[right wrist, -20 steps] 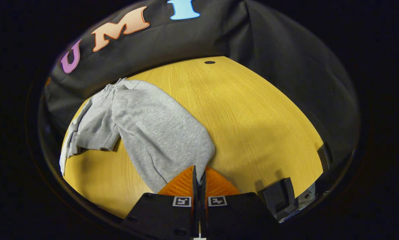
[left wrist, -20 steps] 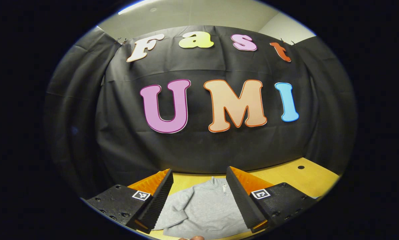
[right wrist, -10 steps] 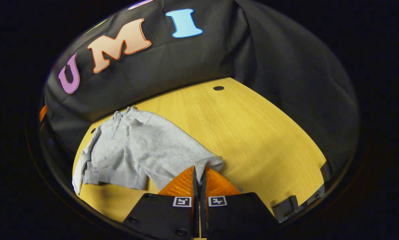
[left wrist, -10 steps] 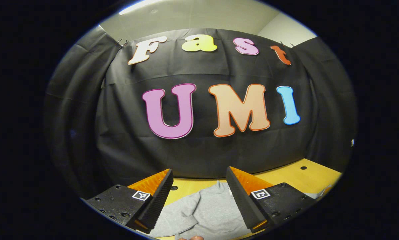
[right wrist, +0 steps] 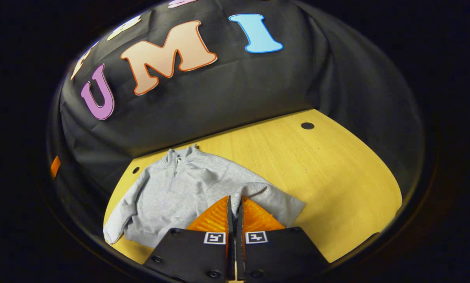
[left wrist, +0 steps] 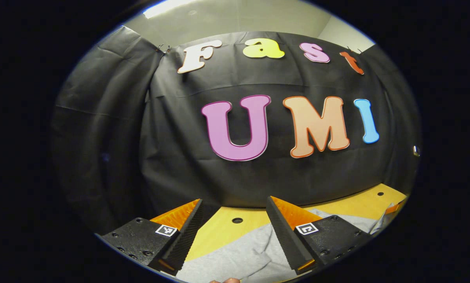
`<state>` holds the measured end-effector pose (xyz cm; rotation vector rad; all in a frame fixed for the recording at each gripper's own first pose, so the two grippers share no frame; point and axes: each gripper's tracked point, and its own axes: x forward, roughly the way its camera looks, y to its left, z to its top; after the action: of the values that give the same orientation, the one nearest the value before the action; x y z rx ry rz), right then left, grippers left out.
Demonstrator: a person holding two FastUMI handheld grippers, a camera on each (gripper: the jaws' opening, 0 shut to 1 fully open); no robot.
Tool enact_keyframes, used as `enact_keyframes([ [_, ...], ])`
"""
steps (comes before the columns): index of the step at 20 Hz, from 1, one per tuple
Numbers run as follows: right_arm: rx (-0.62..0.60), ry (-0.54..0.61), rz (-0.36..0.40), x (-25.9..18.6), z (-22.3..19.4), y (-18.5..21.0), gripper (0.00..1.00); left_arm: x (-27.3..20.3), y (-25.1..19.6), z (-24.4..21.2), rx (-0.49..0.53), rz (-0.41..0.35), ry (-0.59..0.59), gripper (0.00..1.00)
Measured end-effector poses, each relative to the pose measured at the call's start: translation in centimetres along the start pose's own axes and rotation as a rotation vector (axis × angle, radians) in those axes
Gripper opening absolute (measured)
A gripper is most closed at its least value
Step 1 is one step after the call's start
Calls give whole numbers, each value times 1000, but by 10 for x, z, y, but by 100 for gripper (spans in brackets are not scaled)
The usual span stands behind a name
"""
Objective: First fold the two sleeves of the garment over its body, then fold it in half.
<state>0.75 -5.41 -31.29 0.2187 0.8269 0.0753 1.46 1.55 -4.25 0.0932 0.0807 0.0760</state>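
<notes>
A grey zip-neck sweatshirt (right wrist: 180, 188) lies flat on the yellow wooden table (right wrist: 329, 173), collar toward the black cloth wall. My right gripper (right wrist: 235, 198) is shut on the end of one sleeve (right wrist: 270, 196), which is lifted and doubled back near the garment's body. The other sleeve (right wrist: 121, 220) lies stretched out to the left in the right gripper view. My left gripper (left wrist: 234, 201) stands open above the table, with grey cloth (left wrist: 238, 255) lying below and between its fingers, untouched. A fingertip of a hand (left wrist: 226, 280) shows at the bottom of the left gripper view.
The table (left wrist: 219, 232) has small round holes (right wrist: 307, 125) (left wrist: 237, 220) near its far edge, which meets the black cloth wall (left wrist: 180, 157). Bare tabletop stretches to the right of the garment in the right gripper view.
My right gripper has carried the held sleeve end in toward the garment's body, folding the sleeve back. The left gripper has swung left, so the garment sits further right in its view.
</notes>
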Motion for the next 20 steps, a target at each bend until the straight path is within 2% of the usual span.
enact_keyframes([
  [8, -52, -34, 112, 52, 34, 101, 4, -13, 68, -17, -11, 119, 34, 94],
  [9, -61, -32, 128, 58, 35, 114, 4, -16, 77, -17, -13, 135, 37, 96],
  [12, -77, -10, 170, 73, 26, 152, 4, -23, 102, -24, -19, 178, 51, 94],
  [17, -119, 30, 242, 91, 1, 216, 2, -36, 143, -33, -21, 244, 72, 94],
  [18, -130, 38, 257, 95, -4, 228, 4, -39, 150, -35, -20, 257, 76, 94],
  [20, -140, 50, 297, 99, -13, 255, 4, -46, 164, -37, -17, 285, 82, 96],
])
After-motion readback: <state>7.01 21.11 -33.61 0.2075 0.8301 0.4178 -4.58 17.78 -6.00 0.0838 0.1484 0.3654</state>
